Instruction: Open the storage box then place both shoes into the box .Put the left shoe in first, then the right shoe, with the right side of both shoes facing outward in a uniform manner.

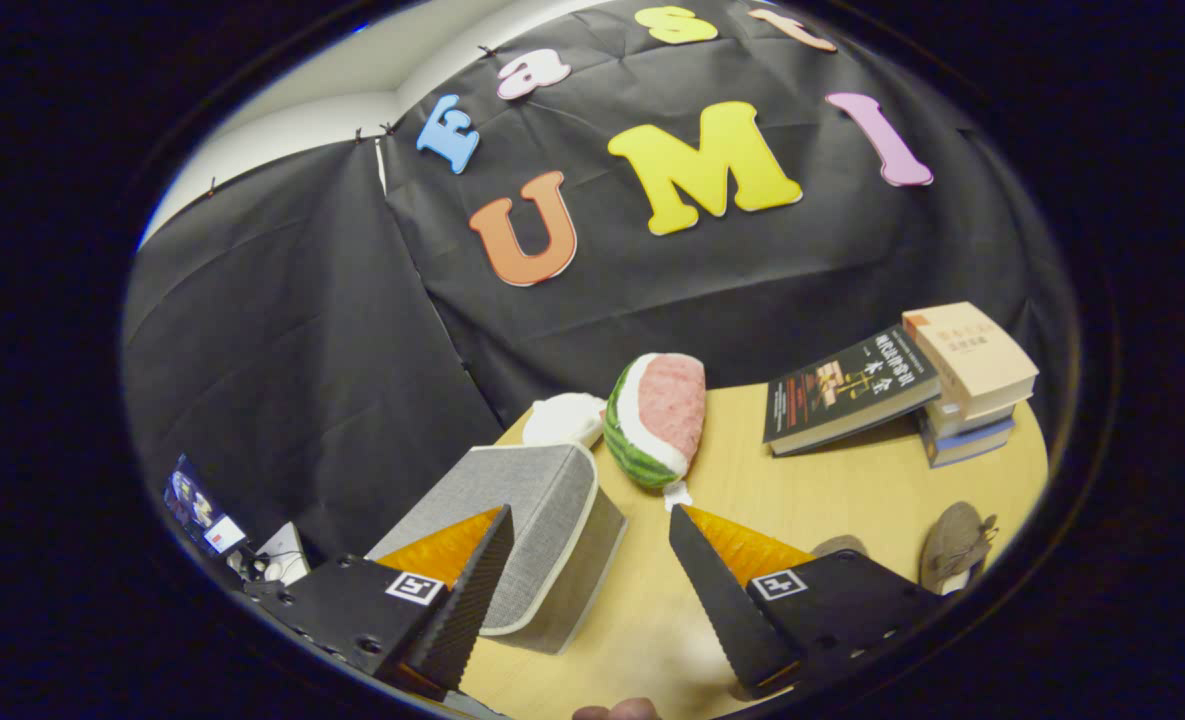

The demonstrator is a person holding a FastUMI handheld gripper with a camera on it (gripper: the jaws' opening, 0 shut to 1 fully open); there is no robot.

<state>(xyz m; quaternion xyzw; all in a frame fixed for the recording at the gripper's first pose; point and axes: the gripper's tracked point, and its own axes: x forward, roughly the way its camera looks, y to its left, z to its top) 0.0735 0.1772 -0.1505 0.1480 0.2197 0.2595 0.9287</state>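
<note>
Storage box (542, 530), grey fabric with its lid closed, sits on the wooden table (852, 490) just ahead of the left finger; the gripper (587, 530) hovers with fingers spread, gripping nothing. Shoes (952, 545) lie right; watermelon plush (657, 420) and books (902, 385) beyond

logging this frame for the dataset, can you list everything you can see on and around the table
table: 1, light wood, under everything
storage box: 1, grey fabric, lid shut, just ahead of the left finger
watermelon slice toy: 1, red and green, beyond the box
white soft item: 1, behind the box, unclear what
books: a small stack, far right side, dark one leaning on it
shoes: 2, brownish grey, right of the right finger, one mostly hidden
screen: 1, off the table, far left
gripper: 1, fingers open, holding nothing
</note>
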